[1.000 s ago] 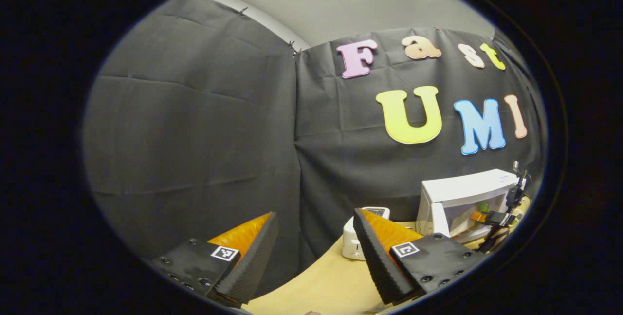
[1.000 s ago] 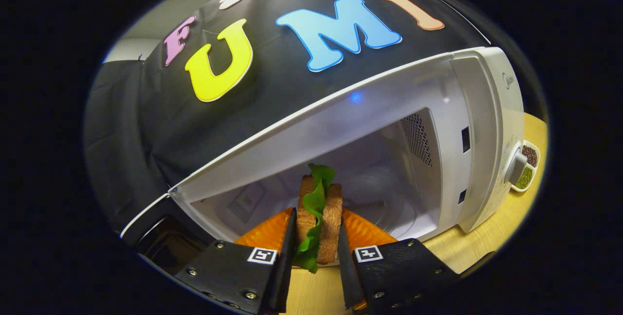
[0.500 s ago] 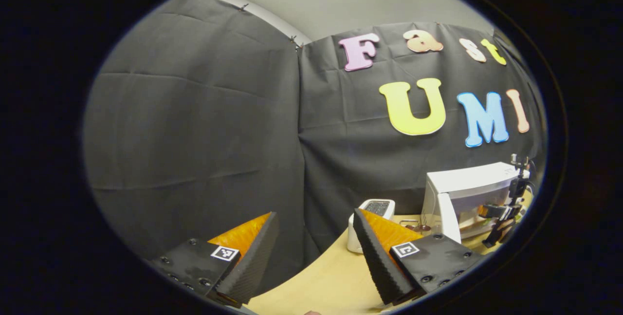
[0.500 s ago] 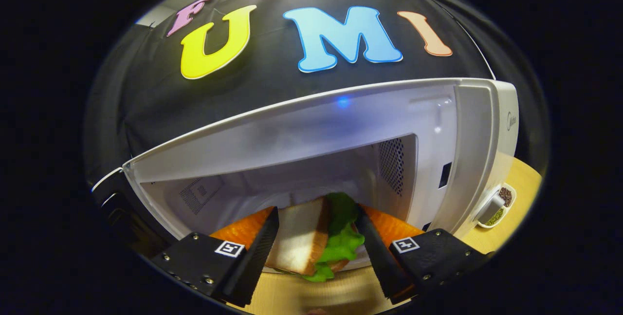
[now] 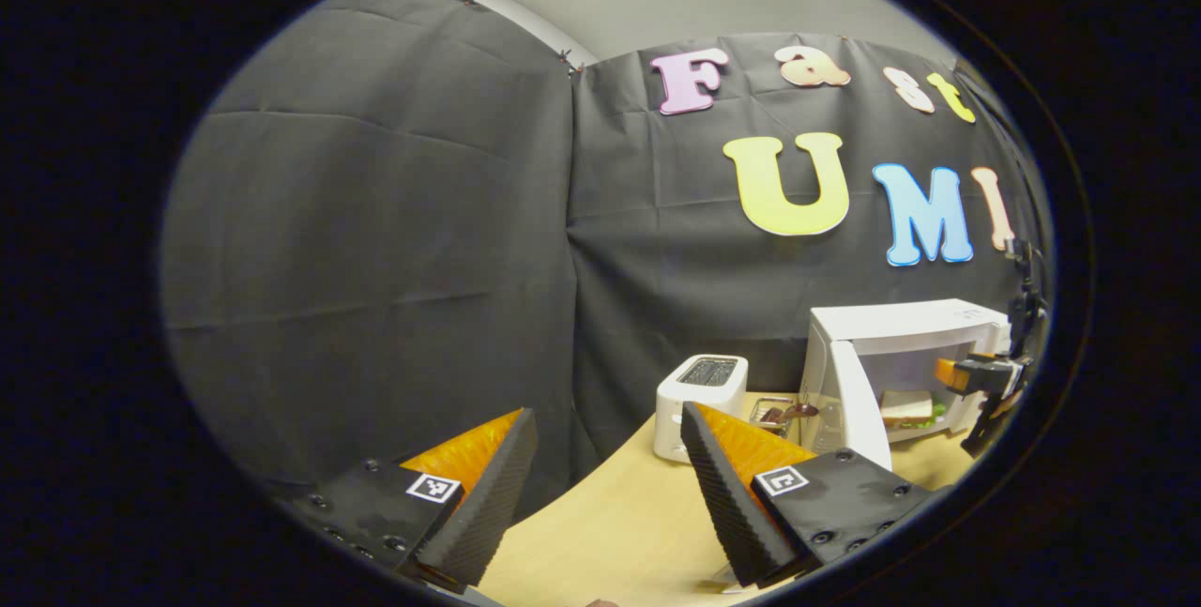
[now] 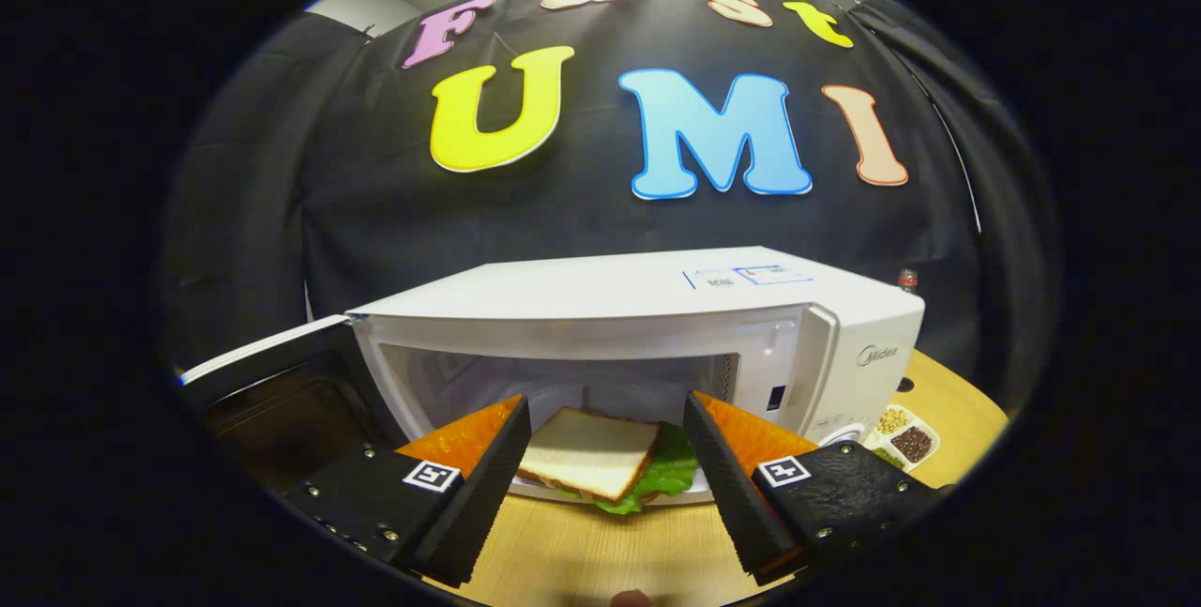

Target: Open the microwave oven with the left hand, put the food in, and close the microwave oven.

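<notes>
The white microwave [image 6: 638, 307] stands on the wooden table [image 6: 582, 560] with its door [image 6: 272, 391] swung open to the left. A sandwich [image 6: 596, 455] of white bread and lettuce lies flat at the front of the cavity. My right gripper [image 6: 605, 485] is open just in front of the opening; its fingers flank the sandwich without pressing on it. In the left gripper view, the microwave [image 5: 891, 330] sits far right with the sandwich [image 5: 905, 408] inside and the right gripper [image 5: 980, 377] at its mouth. My left gripper [image 5: 605, 504] is open and holds nothing, well left of the oven.
A white toaster [image 5: 699, 391] stands left of the microwave, with a small tray [image 5: 783, 413] between them. A divided dish of seeds [image 6: 901, 433] sits by the microwave's right front corner. Bare table [image 5: 610, 532] lies under the left gripper.
The right gripper carried the upright sandwich into the microwave, opened, let it go and drew back; the sandwich now lies flat inside. The left gripper stayed open and barely moved.
</notes>
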Demonstrator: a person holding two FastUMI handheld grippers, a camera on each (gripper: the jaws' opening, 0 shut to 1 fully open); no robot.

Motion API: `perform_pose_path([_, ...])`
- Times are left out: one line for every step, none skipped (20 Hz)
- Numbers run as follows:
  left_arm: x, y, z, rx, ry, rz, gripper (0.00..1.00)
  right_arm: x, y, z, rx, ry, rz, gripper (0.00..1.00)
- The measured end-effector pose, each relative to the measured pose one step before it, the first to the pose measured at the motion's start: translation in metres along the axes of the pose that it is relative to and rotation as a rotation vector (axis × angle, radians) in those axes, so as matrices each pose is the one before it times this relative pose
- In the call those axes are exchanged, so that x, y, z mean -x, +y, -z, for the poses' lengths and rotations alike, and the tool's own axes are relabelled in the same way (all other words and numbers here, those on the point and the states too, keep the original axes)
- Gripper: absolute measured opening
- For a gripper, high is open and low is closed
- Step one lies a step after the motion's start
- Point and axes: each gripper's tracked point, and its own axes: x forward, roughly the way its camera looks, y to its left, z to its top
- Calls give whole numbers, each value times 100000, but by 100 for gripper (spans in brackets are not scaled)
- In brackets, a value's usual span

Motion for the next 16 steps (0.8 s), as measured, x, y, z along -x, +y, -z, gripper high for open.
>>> perform_pose_path([344,-106,270,340,133,-7,94,1326,-38,-711,214,-1377,-943,99])
perform_pose_path([135,15,332,143,192,-188,94,1338,147,-674,-975,-1029,-1433,99])
perform_pose_path([92,33,526,348,889,-303,93,1374,264,-525,-1680,-118,-1999,99])
perform_pose_path([183,-104,660,577,833,-134,93,1415,311,-587,-1026,-399,-2282,99])
perform_pose_path([148,-51,390,258,1037,-550,93,1393,-10,-803,383,-1064,-1192,99])
perform_pose_path([190,132,418,-134,725,-656,93,1335,-100,-759,1594,-1292,-784,99])
perform_pose_path([226,-109,754,157,827,-472,93,1276,-154,-704,1621,-1205,-525,99])
perform_pose_path([370,-68,552,298,814,-5,94,1255,-32,-679,1115,-1100,-917,99])
perform_pose_path([308,-67,595,-42,738,-499,100,1107,-60,-554,666,-828,-765,99])
perform_pose_path([96,-130,596,-21,1154,-368,100,1074,-223,-651,259,-711,-532,99])
perform_pose_path([186,-199,653,285,820,-495,100,1009,-230,-679,-309,-806,-568,99])
perform_pose_path([243,-170,639,572,805,-236,100,957,-34,-594,-457,-631,-637,99])
perform_pose_path([221,-156,814,531,1053,-312,98,935,-152,-583,-144,-561,-453,99])
perform_pose_path([135,-256,441,913,1039,-100,96,796,-113,-579,479,-791,-585,99])
perform_pose_path([193,-359,1005,798,1353,313,94,770,-261,-515,1101,-1062,-333,99])
perform_pose_path([216,-389,920,252,1428,401,93,737,-381,-483,1114,-872,127,99])
